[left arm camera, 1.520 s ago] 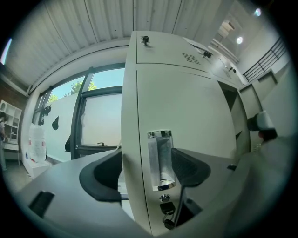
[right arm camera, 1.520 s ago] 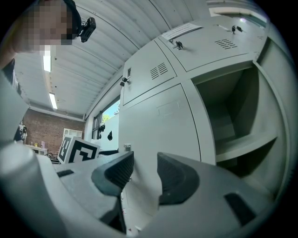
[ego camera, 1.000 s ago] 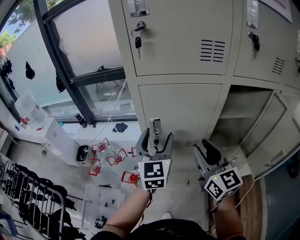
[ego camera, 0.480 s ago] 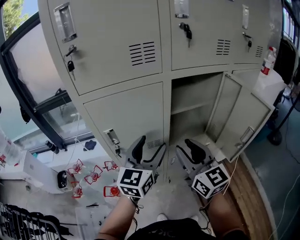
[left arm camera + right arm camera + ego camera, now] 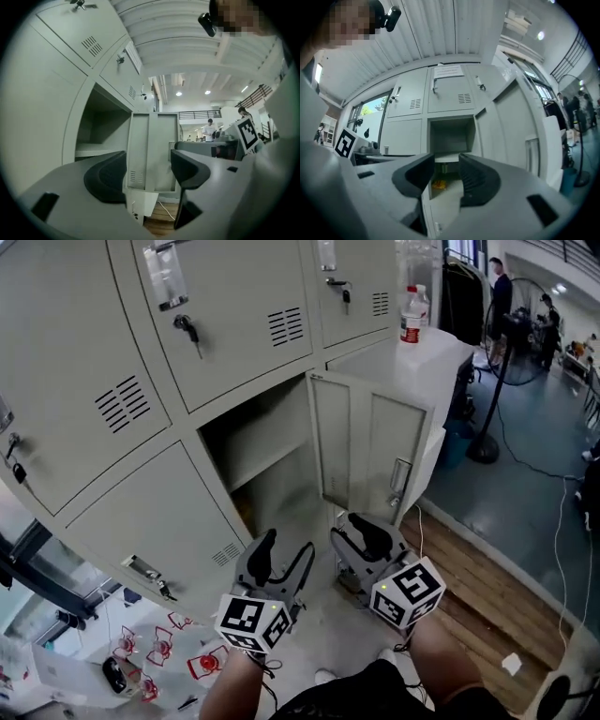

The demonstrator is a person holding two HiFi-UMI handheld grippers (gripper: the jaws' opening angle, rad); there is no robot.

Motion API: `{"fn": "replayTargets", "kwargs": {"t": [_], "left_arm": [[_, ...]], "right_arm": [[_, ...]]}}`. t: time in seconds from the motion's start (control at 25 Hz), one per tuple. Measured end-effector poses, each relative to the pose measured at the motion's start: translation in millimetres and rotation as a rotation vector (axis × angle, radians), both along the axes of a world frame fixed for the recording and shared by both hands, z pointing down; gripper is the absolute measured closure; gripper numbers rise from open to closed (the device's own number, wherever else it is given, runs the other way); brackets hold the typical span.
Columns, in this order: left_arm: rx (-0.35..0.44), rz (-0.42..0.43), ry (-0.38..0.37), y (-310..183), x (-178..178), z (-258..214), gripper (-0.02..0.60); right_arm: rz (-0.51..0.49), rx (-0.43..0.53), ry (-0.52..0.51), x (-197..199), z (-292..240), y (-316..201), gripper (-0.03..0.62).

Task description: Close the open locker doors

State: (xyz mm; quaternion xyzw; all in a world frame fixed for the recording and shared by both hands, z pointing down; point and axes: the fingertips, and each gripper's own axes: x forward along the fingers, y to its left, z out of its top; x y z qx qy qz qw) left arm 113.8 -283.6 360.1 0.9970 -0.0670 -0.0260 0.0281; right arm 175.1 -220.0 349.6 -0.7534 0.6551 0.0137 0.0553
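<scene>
Field notes:

- One open locker door (image 5: 370, 451) is standing swung out wide, hinged at the right edge of its compartment (image 5: 262, 446).
- Four closed doors (image 5: 234, 315) are showing left of and above that door.
- Three keys (image 5: 187, 329) are hanging from the upper locks.
- Label sleeves (image 5: 164, 273) are sitting on the upper doors, with print too small to read.
- One red-labelled bottle (image 5: 410, 317) is standing on the white counter (image 5: 441, 357) behind the door.
- Two claws are hovering just in front of the door's lower edge, neither touching it.
- Left claw (image 5: 281, 557) is gaping; its jaws have just been closing slightly, with nothing between them.
- Right claw (image 5: 354, 532) is also standing parted and empty.
</scene>
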Motion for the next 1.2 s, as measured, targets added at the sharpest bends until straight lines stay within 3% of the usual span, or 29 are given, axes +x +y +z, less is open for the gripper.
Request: {"fn": "replayTargets", "kwargs": {"t": [0.32,0.52,0.84,1.2], "left_arm": [[-0.01,0.15,-0.003,54,54,3,0.287],[-0.022,0.174,-0.003,72,78,5,0.288],[0.01,0.174,-0.03,91,106,9,0.293],[0.02,0.125,-0.047,88,130,12,0.301]], "right_arm": [[0.187,-0.013,-0.037,62,12,67,0.447],[0.245,-0.02,-0.055,100,16,92,0.447],[0.249,-0.022,-0.068,153,19,97,0.447],[0.165,-0.045,-0.082,183,27,76,0.447]]}}
